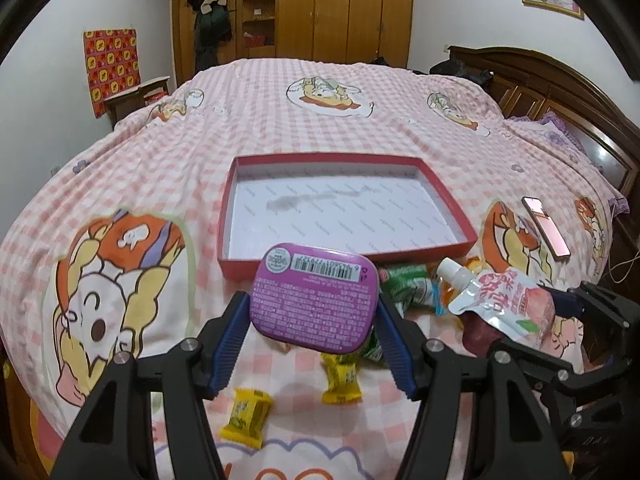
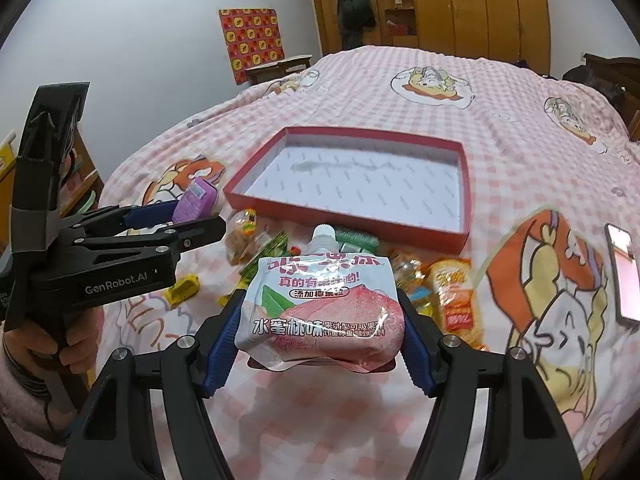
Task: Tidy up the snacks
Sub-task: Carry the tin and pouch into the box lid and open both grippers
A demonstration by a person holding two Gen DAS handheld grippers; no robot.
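Left tool [image 1: 314, 312] grips purple tin [image 1: 314, 298]; right tool [image 2: 320, 330] grips pouch [image 2: 320, 312]

Black gripper [image 1: 314, 320], blue ribbed pads [image 1: 228, 344]

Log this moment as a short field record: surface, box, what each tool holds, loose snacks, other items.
surface: bed with pink checked cover
box: red tray box, nothing in it, lying flat
left tool: shut on purple tin, lifted clear of the cover
right tool: shut on peach jelly pouch, spout away from camera
loose snacks: yellow candies, green packets, orange packet, in front of box
other: phone right of box
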